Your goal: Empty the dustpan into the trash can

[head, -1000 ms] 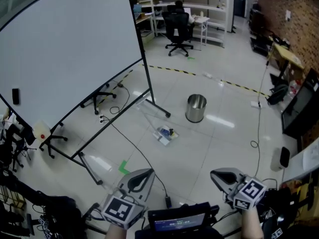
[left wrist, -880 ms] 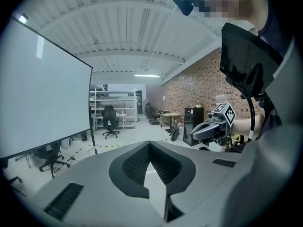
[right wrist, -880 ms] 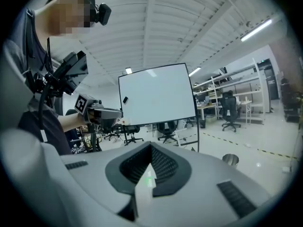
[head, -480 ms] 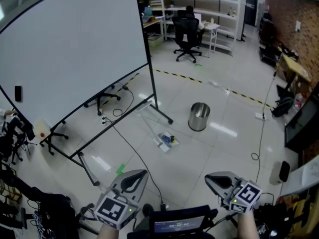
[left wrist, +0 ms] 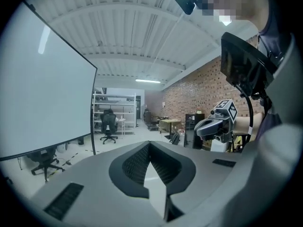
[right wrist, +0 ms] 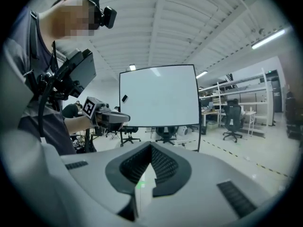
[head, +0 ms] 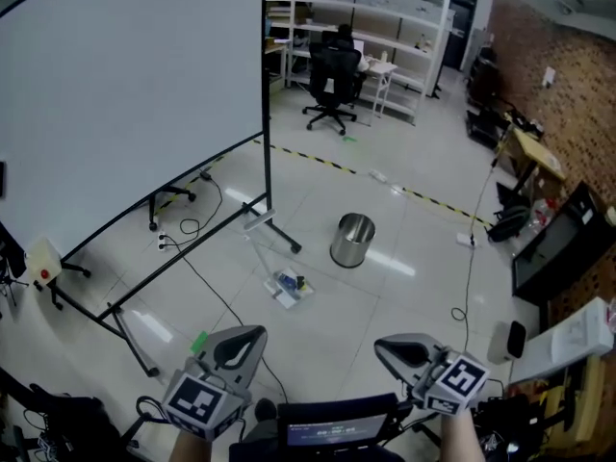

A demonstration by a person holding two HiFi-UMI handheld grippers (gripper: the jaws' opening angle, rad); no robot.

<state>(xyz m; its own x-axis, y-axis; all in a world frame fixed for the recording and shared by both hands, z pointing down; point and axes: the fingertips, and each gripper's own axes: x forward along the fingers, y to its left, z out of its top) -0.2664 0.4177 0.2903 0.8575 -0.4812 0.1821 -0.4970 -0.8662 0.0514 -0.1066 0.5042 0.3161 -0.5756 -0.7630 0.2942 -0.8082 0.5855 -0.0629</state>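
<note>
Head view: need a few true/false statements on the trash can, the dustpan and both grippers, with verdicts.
1. The trash can stands upright on the floor, and the dustpan lies apart from it. True.
2. The left gripper holds the dustpan. False: its jaws are together on nothing, and the dustpan lies on the floor.
3. The right gripper has its jaws wide open. False: they are together, with nothing between them.
4. An office chair stands beyond the striped floor tape. True.
5. The trash can lies tipped on its side. False: it is upright.
</note>
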